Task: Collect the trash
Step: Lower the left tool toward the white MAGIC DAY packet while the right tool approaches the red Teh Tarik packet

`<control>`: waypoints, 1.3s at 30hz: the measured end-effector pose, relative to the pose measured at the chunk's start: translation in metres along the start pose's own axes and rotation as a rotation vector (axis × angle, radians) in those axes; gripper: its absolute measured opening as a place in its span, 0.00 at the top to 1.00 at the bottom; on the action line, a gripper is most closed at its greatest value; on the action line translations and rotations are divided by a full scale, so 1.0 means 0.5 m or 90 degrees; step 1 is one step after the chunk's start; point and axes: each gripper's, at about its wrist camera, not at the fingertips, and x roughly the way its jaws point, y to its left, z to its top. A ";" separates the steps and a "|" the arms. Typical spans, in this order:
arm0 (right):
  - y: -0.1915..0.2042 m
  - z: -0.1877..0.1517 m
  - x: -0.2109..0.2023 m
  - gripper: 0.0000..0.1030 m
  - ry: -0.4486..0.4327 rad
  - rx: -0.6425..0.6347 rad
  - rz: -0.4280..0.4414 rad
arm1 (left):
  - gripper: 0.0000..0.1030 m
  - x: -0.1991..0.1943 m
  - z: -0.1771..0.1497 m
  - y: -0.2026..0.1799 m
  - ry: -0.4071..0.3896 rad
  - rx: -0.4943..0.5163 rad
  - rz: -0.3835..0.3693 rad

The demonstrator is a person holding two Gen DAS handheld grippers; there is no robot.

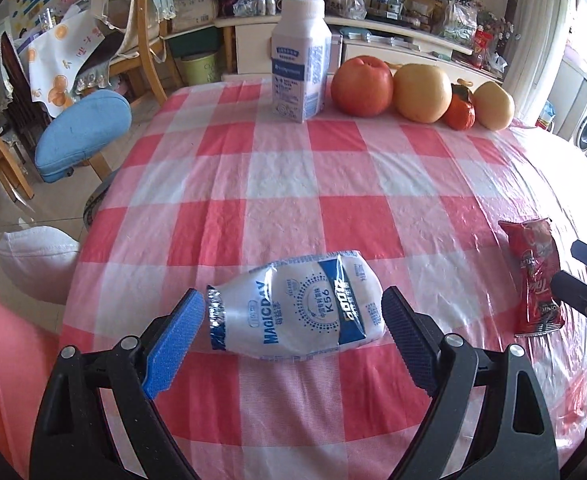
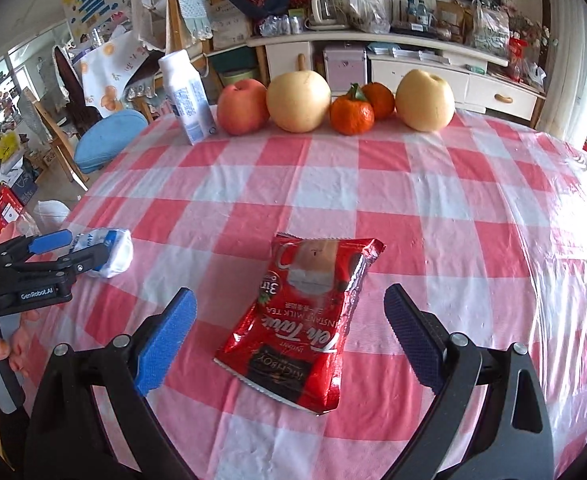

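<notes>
Left wrist view: left tongs [image 1: 293, 330] released, jaws spread wide to either side of the white pouch [image 1: 295, 306], which lies flat on the checked bench [image 1: 277, 184]. The blue pad looks to sit just beside the crimped foil end and the black pad just beside the fat end; contact cannot be confirmed from this angle. The pouch is thin printed film, puffed, likely nearly empty. Judged light, soft, crinkly and a little slick. It should collapse under pressure, so a pinch across the middle of the body would serve better than one on the narrow sealed end. The red sachet [image 1: 537, 276] lies well to the right, with the black tips of the other tongs beside it.

Right wrist view: right tongs [image 2: 291, 330] also released, jaws wide apart and clear of the red sachet [image 2: 307, 320], which lies flat between them, its sealed bottom edge nearest the camera. Glossy foil laminate, wrinkled, slightly lifted along one side. Judged light and slippery. The raised side fold or the flat crimped edge offers the best hold.

Far edge of the bench: milk carton [image 2: 187, 96] standing upright and a row of fruit [image 2: 297, 100]. None of it looks like trash.
</notes>
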 end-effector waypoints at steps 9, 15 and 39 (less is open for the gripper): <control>-0.010 0.001 0.042 0.08 0.030 0.018 -0.005 | 0.13 0.011 0.005 -0.017 -0.017 0.021 0.016; -0.003 0.002 0.059 0.08 0.040 0.016 -0.007 | 0.09 0.020 0.004 -0.042 -0.007 0.063 0.017; -0.005 0.003 0.073 0.08 0.065 -0.027 -0.054 | 0.08 -0.026 -0.023 -0.145 -0.018 0.392 -0.152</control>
